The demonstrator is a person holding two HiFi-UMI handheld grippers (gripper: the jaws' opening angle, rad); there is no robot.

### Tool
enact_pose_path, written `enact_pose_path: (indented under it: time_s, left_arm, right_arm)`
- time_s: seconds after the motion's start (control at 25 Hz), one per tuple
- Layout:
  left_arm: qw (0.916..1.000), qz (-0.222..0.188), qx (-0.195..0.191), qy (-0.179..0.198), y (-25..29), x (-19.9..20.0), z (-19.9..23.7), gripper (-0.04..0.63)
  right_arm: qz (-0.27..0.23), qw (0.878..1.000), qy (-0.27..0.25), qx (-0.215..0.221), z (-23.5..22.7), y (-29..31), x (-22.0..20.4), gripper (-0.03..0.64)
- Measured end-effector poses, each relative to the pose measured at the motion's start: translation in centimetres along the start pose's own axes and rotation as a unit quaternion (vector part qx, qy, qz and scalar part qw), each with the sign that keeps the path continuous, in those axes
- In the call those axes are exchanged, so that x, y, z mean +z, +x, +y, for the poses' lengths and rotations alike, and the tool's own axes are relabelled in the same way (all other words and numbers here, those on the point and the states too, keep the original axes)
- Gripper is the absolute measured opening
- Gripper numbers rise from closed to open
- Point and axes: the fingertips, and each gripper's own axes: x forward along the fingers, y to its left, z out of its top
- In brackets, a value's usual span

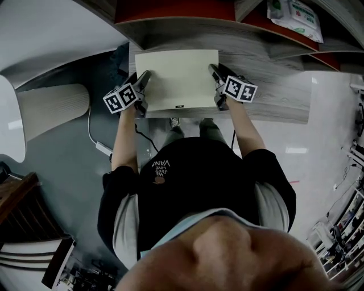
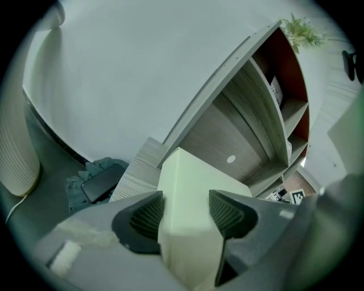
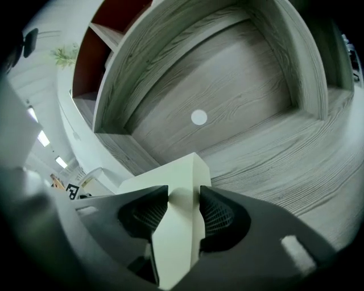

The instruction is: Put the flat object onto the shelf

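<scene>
Fingers of L gripper pinched the left edge of the pale cream flat rectangular box, pads pressed on both faces; R gripper gripped the opposite edge the same way. Box was held approx. level btwn both grippers, over the grey wood-grain shelf board at the open front of the red-backed shelf unit.

The person wears a black short-sleeved shirt with pale print and side panels.

Flat box before shelf compartment
</scene>
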Motion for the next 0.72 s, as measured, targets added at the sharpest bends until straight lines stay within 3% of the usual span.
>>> enact_pose_path:
  time_s: [0.32, 0.72]
  left_arm:
    - [0.9980, -0.013, -0.032, 0.052, -1.1, 0.9, -3.8, 0.255]
    - [0.9887, -0.055, -0.079, 0.115, -2.6, 3.5, -9.7, 0.249]
  right_arm:
    - [-0.060, 0.998, -0.020, -0.016, 1.0, -4.3, 2.2, 0.147]
    - [-0.153, 0.987, -0.038, -0.030, 2.5, -10.4, 5.5, 0.132]
